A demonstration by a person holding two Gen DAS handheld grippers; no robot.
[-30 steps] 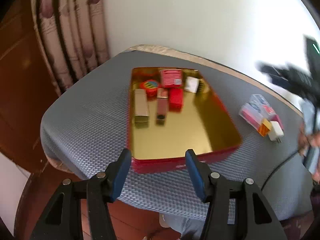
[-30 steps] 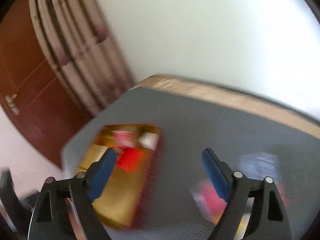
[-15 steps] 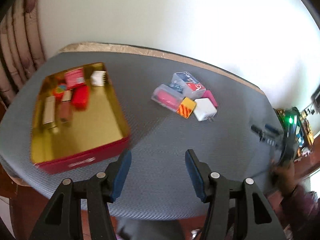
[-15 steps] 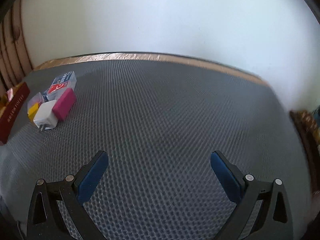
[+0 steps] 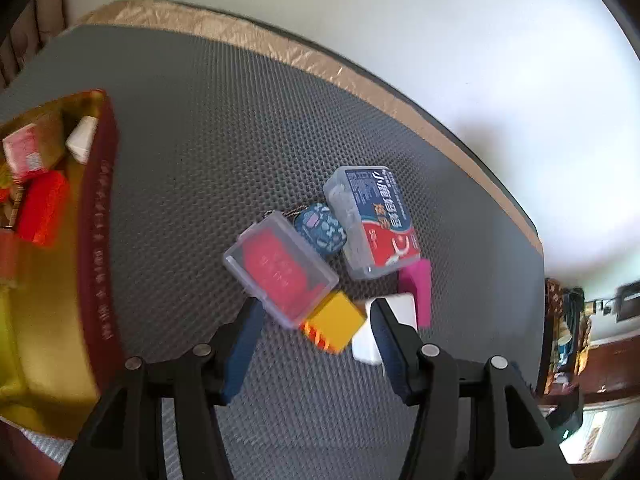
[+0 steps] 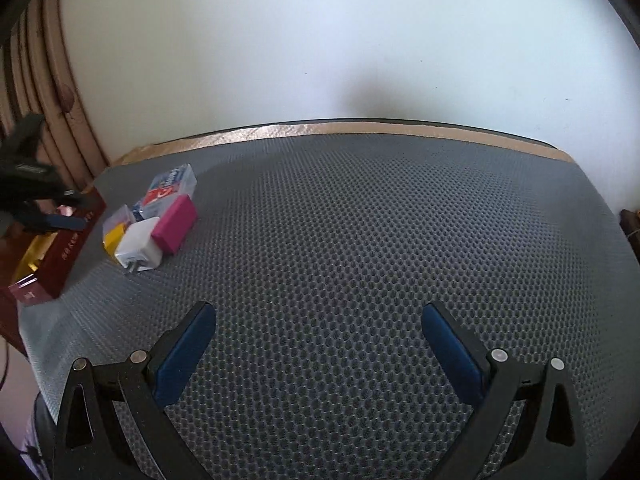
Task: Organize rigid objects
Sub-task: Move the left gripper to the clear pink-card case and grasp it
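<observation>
Two wrist cameras looking down over one grey mat (image 6: 360, 240)
The left view is sitting close above the cluster of small boxes (image 5: 332, 264) at frame centre; the right view is facing the white wall, showing that same cluster (image 6: 152, 220) far off at middle left

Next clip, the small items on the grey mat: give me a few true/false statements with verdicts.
1. The yellow block lies between the left tool's open fingers. True.
2. The right tool holds the white charger. False: it is open over bare mat.
3. The pink block lies inside the red tin. False: it lies on the mat beside the charger.
4. The tin already holds several items. True.
</observation>
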